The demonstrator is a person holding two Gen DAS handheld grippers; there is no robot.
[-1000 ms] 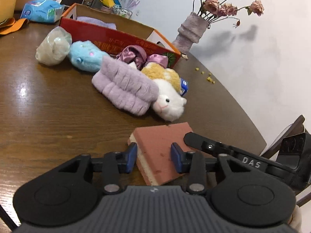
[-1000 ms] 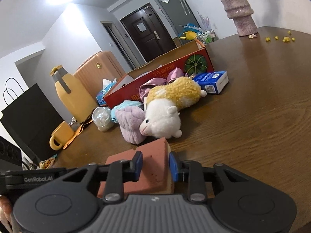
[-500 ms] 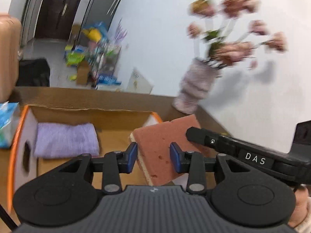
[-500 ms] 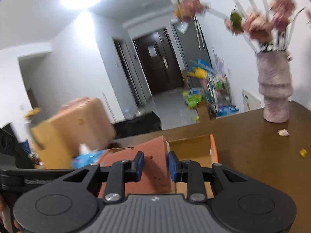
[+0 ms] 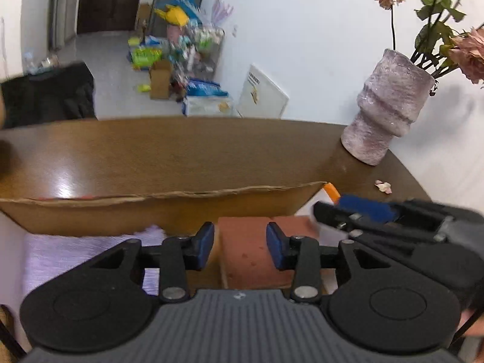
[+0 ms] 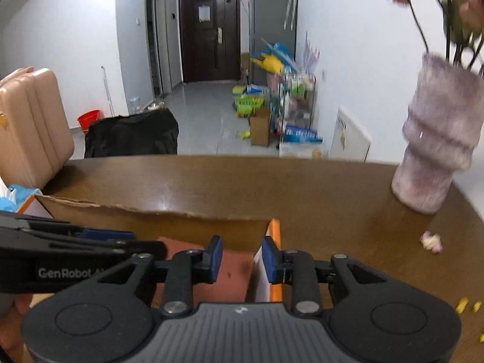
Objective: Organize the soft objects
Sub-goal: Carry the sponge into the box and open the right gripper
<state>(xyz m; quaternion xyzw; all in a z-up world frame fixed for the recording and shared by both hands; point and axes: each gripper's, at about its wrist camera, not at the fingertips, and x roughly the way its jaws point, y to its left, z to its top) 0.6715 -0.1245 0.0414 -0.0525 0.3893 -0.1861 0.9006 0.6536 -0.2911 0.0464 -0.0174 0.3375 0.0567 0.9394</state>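
Since a second ago, we had carried the sponge block (image 5: pixel 246 252) off the table (image 5: pixel 169 154) and over the cardboard box (image 5: pixel 157 208). Between the left gripper (image 5: pixel 240 243) pads it showed gaps on both sides as those jaws were opening; the right gripper (image 6: pixel 241 258) was opening too, at its right end. Its long axis ran across both grippers, above the box's right end, beside the purple cloth (image 5: pixel 90 252).

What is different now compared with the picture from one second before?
The reddish-brown sponge block was carried by both grippers from the wooden table into the open cardboard box, beside the lilac towel. The jaws of the left gripper and right gripper are now opening around it. The purple vase stayed in place.
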